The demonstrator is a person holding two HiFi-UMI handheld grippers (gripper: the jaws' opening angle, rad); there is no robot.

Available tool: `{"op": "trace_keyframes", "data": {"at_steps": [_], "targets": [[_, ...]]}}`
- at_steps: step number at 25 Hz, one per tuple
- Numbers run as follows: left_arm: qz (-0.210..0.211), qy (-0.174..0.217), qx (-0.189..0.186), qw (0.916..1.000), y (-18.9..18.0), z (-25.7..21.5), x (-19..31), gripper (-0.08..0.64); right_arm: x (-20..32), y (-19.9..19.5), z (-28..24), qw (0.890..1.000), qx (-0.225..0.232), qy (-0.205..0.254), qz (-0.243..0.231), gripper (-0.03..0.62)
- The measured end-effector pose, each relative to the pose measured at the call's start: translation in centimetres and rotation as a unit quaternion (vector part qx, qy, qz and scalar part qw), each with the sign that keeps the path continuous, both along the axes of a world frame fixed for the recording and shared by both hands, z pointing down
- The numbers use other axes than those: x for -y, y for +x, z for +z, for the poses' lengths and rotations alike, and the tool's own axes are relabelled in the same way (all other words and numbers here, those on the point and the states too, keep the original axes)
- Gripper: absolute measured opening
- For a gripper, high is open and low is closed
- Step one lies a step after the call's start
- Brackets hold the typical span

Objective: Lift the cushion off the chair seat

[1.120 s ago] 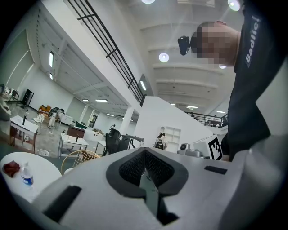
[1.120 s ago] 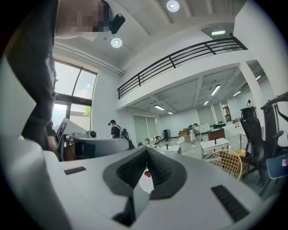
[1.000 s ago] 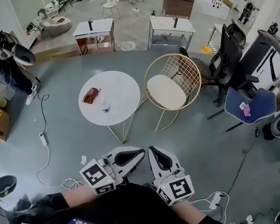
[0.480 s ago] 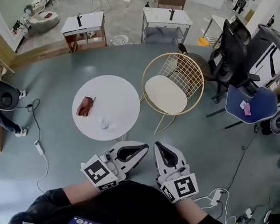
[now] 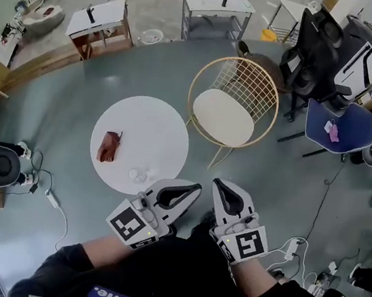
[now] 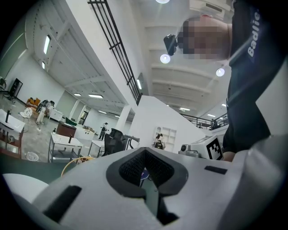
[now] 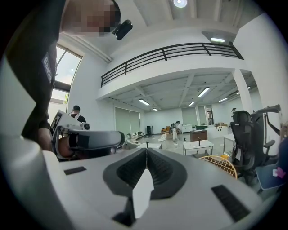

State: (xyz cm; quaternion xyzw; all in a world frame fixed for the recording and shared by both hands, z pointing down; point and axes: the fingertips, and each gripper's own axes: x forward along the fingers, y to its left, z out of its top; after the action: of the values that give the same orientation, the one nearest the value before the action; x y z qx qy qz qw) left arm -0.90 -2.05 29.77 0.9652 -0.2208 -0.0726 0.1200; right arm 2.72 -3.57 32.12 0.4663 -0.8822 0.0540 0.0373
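Cushion (image 5: 223,117) lies on the seat of the gold wire chair (image 5: 251,83), just beside the round white worktop (image 5: 155,132). My left hand-held gripper (image 5: 194,189) and right hand-held gripper (image 5: 219,183) are both clenched, empty, apart from it.

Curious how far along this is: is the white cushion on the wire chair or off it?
On. The cushion lies flat on the chair seat, with the left gripper and right gripper short of it.
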Motion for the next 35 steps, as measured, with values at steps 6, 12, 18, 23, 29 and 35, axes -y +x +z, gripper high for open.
{"op": "trace_keyframes", "data": {"at_steps": [6,12,18,23,29,35], "targets": [[-0.036,-0.017,0.007,0.9992,1.2,1.9,3.1,0.001,3.6,1.4,2.5,0.999,-0.024,-0.007,-0.023,0.029],[-0.074,-0.024,0.016,0.9968,3.1,3.7,6.0,0.000,6.8,3.6,6.3,0.997,-0.055,-0.026,-0.050,0.029],[-0.097,-0.034,0.021,0.9945,5.4,6.7,7.7,0.000,9.3,6.4,10.6,0.993,-0.097,-0.037,-0.059,0.029],[-0.111,-0.043,0.020,0.9926,6.3,9.4,9.4,0.001,11.4,7.7,14.7,0.989,-0.130,-0.043,-0.057,0.029],[-0.116,-0.071,0.019,0.9906,6.3,13.8,10.6,0.000,14.1,8.8,21.5,0.984,-0.163,-0.056,-0.037,0.030],[-0.121,-0.084,0.040,0.9882,5.7,18.6,11.1,0.000,16.2,9.6,29.3,0.974,-0.210,-0.073,-0.033,0.031]]}}
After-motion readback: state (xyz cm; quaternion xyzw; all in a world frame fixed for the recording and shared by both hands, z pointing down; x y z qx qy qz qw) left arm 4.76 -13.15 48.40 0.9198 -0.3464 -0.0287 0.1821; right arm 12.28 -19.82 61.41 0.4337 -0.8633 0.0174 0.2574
